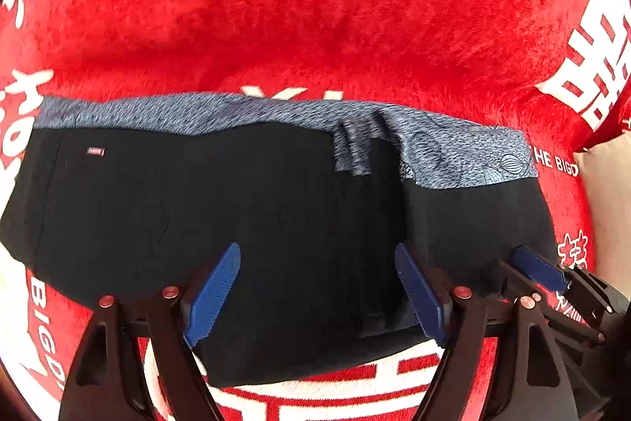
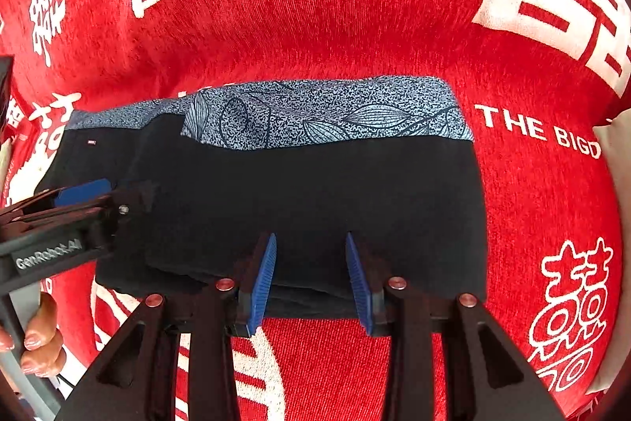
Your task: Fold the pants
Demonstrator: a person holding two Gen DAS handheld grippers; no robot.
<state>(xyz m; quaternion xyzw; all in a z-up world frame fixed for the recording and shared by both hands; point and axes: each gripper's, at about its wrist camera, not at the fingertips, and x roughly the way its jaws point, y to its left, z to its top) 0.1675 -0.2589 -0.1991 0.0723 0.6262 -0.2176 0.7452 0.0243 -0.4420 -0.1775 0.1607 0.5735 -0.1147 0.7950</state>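
black folded pants (image 1: 244, 223) with a blue-grey speckled leaf-print band are laid flat on a red plush blanket (image 1: 315, 34) printed with white characters. the left gripper (image 1: 315, 296) is spread wide above their near edge, nothing pinched. the right gripper (image 2: 311, 285) is held partly parted, pads clear of the cloth.
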